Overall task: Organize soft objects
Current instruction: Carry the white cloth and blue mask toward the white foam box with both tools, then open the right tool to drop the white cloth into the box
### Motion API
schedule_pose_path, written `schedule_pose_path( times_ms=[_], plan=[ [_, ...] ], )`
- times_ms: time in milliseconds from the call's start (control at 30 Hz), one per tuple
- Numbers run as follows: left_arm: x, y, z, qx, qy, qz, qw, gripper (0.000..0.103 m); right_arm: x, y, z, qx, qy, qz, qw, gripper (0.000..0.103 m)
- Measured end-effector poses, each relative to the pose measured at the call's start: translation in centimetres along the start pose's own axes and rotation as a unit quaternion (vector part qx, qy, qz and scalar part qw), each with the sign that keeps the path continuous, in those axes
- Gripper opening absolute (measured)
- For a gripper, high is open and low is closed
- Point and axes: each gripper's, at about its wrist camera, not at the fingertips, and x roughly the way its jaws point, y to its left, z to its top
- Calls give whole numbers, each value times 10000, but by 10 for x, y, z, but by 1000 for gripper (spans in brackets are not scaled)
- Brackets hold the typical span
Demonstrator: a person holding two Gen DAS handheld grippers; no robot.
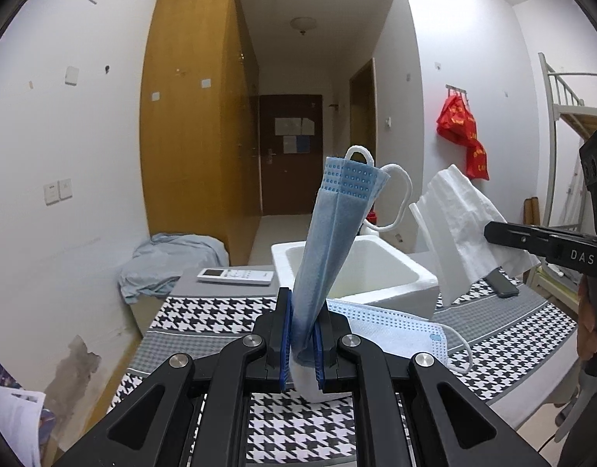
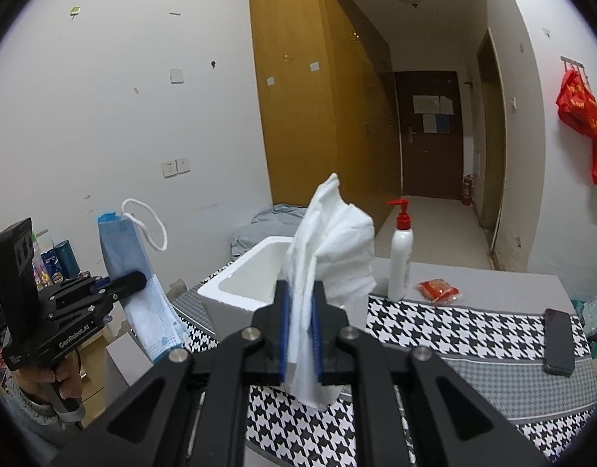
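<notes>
My left gripper [image 1: 301, 334] is shut on a folded blue face mask [image 1: 333, 233] that stands upright from the jaws, ear loops at the top. A paler stretch of mask [image 1: 395, 330] spreads to the right below it; I cannot tell whether it is the same mask. In the right wrist view the left gripper [image 2: 137, 280] holds the mask [image 2: 119, 245] left of the white foam box [image 2: 236, 284]. My right gripper [image 2: 300, 330] is shut on a crumpled white tissue [image 2: 329, 249]. The left wrist view shows the right gripper [image 1: 491, 231] holding the tissue [image 1: 457, 225] beside the open foam box [image 1: 415, 272].
A houndstooth cloth [image 2: 454, 323] covers the table. On it are a remote [image 1: 236, 275], a dark phone [image 2: 559, 340], a pump bottle [image 2: 401, 257] and a red packet [image 2: 440, 290]. A blue-grey cloth heap [image 1: 170, 260] lies beyond the table's left end.
</notes>
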Motion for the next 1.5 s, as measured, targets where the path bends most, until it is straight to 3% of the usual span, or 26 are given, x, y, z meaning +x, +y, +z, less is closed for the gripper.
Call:
schedule_pose_path(
  times_ms=[800, 1500],
  plan=[
    [10, 32, -9, -212, 181, 507, 9983, 10, 61, 11, 17, -79, 237, 374, 9990, 13],
    [24, 44, -14, -349, 344, 671, 9965, 10, 100, 12, 21, -100, 532, 342, 9979, 13]
  ],
)
